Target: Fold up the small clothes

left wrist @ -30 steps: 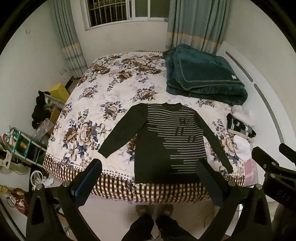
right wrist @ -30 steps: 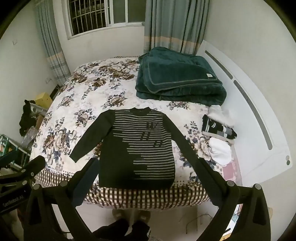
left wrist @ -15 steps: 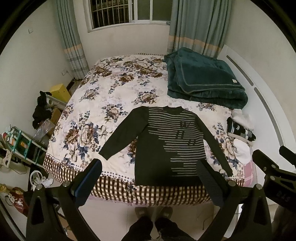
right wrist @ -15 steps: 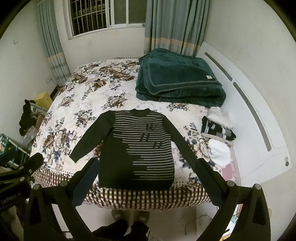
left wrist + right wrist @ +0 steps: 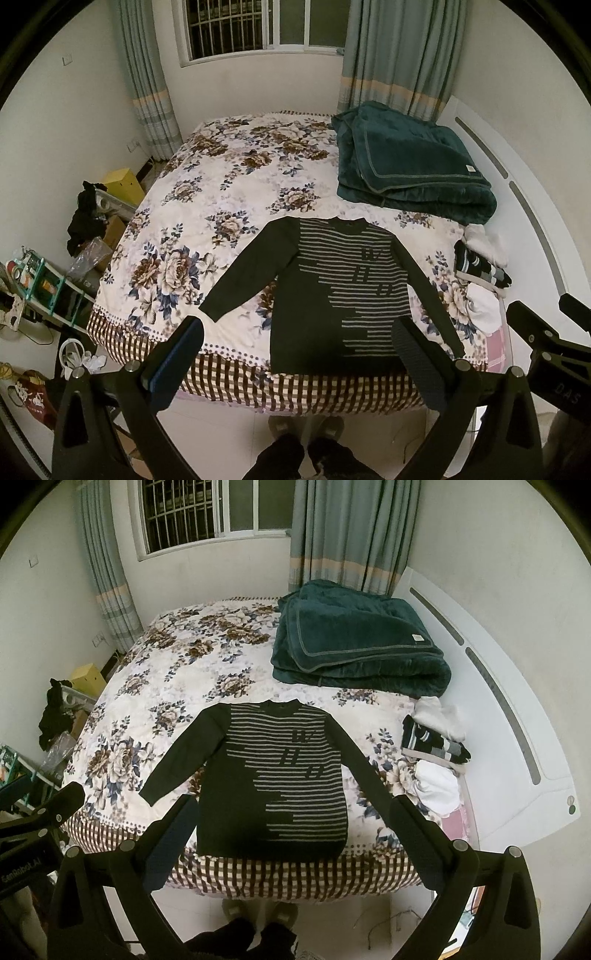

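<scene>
Sweater (image 5: 332, 299), dark with grey stripes, lies flat, sleeves spread

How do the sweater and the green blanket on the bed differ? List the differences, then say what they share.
1. The sweater lies spread flat, sleeves out; the blanket is folded into a thick bundle.
2. The sweater is dark with pale stripes; the blanket is plain teal with stitched edging.
3. The sweater sits at the bed's near edge; the blanket lies further back, nearer the window.

Both rest on the floral bedspread, untouched by either gripper.
</scene>
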{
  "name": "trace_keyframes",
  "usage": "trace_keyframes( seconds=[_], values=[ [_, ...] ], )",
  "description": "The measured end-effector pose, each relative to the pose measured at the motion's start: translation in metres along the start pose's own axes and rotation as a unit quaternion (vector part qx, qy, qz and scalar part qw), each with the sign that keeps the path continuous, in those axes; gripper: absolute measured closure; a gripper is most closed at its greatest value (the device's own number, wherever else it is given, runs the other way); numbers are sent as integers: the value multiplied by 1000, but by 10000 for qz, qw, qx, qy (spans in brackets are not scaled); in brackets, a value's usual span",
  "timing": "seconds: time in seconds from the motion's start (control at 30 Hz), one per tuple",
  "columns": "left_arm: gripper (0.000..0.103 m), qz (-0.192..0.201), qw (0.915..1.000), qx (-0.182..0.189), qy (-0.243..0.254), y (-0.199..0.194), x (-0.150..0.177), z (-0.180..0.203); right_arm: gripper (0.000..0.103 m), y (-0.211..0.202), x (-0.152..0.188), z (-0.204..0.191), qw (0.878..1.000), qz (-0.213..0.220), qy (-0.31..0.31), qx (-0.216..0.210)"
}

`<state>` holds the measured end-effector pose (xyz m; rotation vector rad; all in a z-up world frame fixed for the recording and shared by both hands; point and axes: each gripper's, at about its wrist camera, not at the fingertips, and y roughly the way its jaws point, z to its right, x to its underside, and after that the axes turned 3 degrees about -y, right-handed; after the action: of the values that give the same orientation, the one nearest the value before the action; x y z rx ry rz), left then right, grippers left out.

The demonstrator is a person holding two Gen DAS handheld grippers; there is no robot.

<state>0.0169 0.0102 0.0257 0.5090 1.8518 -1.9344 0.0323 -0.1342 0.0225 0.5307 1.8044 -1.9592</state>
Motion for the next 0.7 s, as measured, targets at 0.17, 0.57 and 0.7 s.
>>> trace_keyframes(
  seconds=[0.17,0.57,0.7],
  values=[
    [0,13,10000,-5,23,0,-3,0,0,-1,0,0,10000,11,-2,2],
    [0,62,10000,-21,22,-3,1,-2,0,-3,0,0,10000,28,-4,8],
    [0,67,10000,-24,15,-3,-1,-2,0,-4,-1,0,10000,40,-5,8]
  ],
)
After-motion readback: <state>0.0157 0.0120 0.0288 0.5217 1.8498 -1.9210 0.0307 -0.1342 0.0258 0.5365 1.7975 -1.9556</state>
